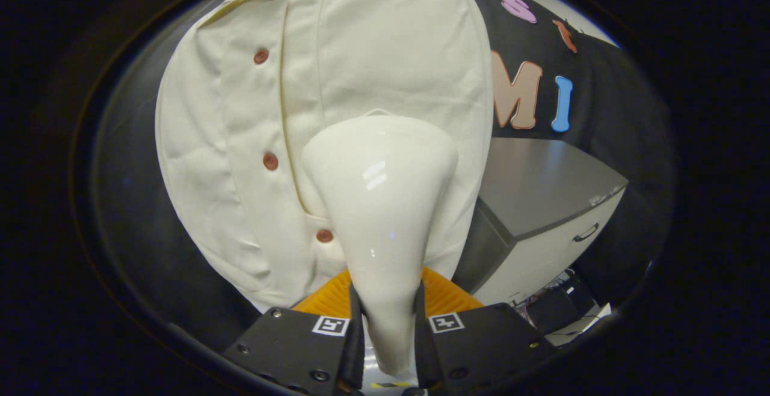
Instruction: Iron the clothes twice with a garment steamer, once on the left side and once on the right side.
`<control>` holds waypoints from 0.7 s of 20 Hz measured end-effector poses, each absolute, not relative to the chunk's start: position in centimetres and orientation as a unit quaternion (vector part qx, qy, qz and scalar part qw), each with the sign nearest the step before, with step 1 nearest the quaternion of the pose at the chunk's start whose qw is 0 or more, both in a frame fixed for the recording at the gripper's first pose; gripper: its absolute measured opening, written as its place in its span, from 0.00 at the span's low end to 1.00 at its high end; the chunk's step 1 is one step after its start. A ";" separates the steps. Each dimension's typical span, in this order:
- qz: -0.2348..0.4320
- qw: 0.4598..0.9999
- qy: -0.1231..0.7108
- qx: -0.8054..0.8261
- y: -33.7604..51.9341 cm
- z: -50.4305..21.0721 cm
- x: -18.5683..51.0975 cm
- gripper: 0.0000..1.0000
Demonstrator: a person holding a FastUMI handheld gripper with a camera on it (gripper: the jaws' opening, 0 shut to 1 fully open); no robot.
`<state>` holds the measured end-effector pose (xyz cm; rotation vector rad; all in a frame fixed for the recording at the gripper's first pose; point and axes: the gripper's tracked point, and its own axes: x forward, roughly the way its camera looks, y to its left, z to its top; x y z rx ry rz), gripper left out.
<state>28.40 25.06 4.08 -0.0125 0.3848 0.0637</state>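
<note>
The fingers, low in the frame, clamp from both sides the neck of the garment steamer, whose flared head presses the cream buttoned shirt filling the upper centre

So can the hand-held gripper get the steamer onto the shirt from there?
Probably yes. The hand-held gripper is shut on the glossy white garment steamer, whose wide head already sits against the cream buttoned shirt, with nothing between them.
</note>
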 end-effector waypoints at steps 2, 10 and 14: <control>0.029 0.978 0.206 -0.008 24.9 2.3 28.1 0.34; 0.015 0.966 0.258 0.008 23.1 -3.1 27.0 0.34; 0.014 0.960 0.280 0.000 22.1 -6.0 26.0 0.34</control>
